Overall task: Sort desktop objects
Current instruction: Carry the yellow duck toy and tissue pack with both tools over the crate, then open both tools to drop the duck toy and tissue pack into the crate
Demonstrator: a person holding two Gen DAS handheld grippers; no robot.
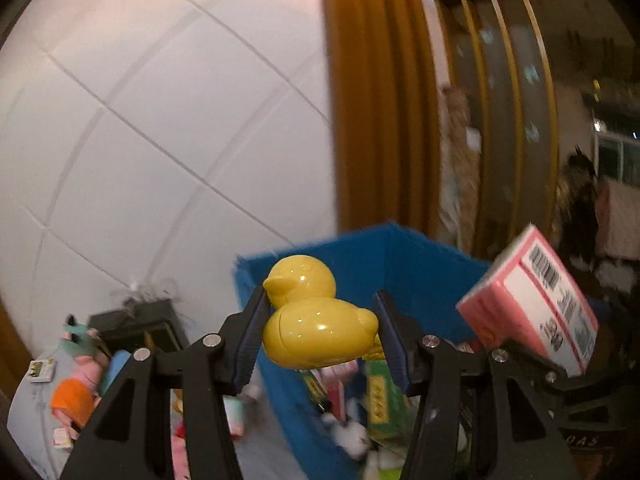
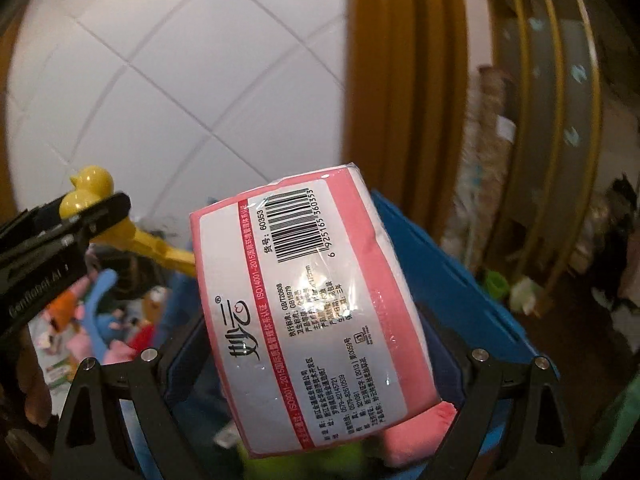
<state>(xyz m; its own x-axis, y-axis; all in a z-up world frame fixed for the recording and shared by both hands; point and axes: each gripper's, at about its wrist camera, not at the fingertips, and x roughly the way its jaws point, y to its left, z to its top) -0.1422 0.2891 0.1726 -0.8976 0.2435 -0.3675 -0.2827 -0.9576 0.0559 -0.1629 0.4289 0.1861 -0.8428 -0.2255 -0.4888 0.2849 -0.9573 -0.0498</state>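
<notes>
Left gripper (image 1: 320, 332) clamping yellow duck (image 1: 316, 316) above the blue bin (image 1: 420, 276), right gripper (image 2: 316, 344) clamping pink tissue pack (image 2: 316, 312) over the same bin, toys (image 1: 80, 380) on the surface left of the bin.

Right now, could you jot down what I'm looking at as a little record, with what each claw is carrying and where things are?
left gripper: shut on the yellow toy duck, held above the bin
right gripper: shut on the pink tissue pack, barcode label facing the camera
blue bin: open, below both grippers, with boxes and soft toys inside
table: more soft toys and small boxes left of the bin
backdrop: white tiled wall, brown curtain
</notes>
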